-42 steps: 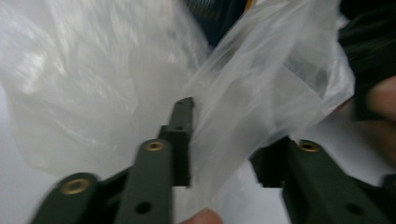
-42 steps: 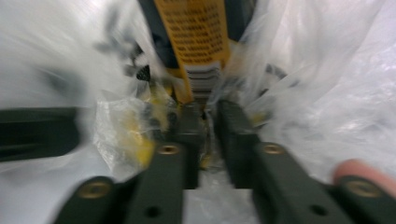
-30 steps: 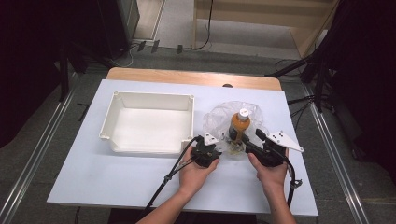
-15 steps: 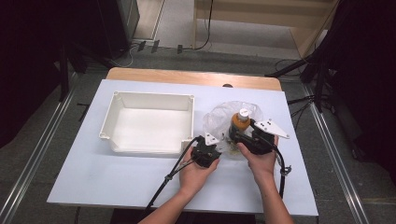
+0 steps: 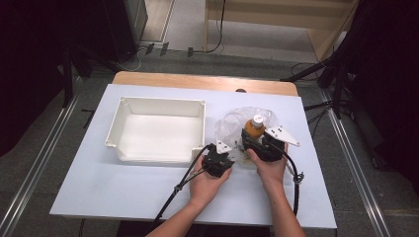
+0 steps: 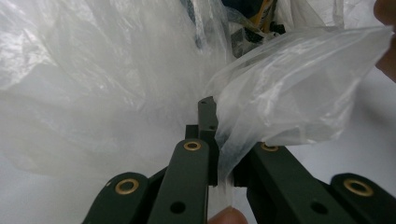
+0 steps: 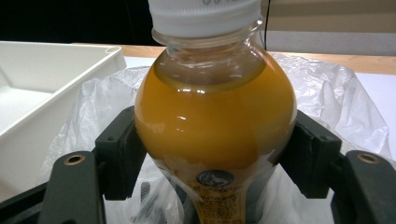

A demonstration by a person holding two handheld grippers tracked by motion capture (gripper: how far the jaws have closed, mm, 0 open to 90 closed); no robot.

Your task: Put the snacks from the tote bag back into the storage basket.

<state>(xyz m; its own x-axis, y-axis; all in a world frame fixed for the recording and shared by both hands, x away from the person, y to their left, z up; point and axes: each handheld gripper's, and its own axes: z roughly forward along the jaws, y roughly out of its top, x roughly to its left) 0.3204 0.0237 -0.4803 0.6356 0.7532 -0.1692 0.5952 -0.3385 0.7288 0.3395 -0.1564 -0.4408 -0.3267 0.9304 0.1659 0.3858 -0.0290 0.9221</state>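
White table (image 5: 123, 197): right tongs (image 7: 212, 154) grip orange bottle (image 7: 215, 126), label unreadable.

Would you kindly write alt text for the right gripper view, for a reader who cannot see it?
A bottle of orange drink with a white cap stands upright between the right tool's two black jaws, which press on its sides. Crumpled clear plastic bag surrounds its base, a white tray sits to the left, and a wooden edge runs behind.
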